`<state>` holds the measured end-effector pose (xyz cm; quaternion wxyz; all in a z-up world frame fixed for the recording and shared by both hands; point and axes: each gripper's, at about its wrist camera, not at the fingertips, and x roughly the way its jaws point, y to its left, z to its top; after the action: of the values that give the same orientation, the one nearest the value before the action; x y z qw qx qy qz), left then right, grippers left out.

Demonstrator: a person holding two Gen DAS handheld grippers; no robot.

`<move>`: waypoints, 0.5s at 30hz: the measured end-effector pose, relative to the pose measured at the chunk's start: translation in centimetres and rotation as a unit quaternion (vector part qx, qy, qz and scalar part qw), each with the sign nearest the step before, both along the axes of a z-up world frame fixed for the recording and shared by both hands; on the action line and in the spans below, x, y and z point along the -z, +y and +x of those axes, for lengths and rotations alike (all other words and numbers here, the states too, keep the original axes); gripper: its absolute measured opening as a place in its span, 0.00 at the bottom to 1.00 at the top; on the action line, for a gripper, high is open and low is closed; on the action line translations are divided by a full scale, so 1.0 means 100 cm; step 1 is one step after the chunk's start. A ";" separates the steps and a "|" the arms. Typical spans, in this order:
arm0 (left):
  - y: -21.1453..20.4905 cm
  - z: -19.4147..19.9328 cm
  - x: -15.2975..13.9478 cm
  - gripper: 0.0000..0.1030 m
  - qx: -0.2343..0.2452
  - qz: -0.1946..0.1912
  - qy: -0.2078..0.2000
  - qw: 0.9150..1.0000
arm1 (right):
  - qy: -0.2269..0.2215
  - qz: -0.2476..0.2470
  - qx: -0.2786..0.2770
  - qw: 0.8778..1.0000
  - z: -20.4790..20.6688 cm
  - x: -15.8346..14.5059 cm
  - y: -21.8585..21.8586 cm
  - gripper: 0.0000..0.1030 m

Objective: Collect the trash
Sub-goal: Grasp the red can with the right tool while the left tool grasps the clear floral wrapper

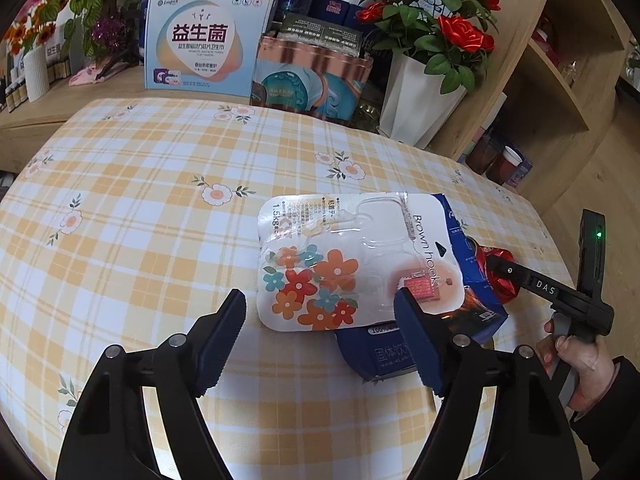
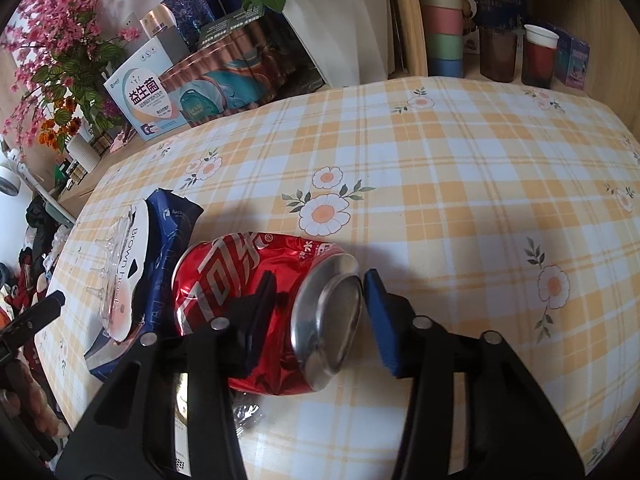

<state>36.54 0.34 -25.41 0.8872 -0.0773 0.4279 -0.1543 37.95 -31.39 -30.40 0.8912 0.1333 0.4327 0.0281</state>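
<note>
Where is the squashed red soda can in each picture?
Left wrist view: the crushed red soda can peeks out at the right, mostly hidden behind the right gripper and the blue packet.
Right wrist view: the can lies on its side at lower centre, between the fingers of the right gripper.
Shared landmark: the white "Brown hook" blister card beside it.

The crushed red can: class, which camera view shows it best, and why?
The right wrist view: the crushed red can lies close up, lettering and silver end visible, between the right gripper's fingers. The left wrist view shows only a red sliver behind the packaging.
</note>
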 end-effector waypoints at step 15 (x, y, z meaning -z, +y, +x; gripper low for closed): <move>0.018 0.043 0.019 0.70 0.010 -0.051 0.029 0.998 | -0.009 -0.001 -0.001 1.000 -0.002 0.001 -0.001 0.40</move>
<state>40.81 2.15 -27.32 0.8675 -0.1230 0.4461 -0.1824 37.73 -31.54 -30.52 0.8951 0.1321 0.4247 0.0300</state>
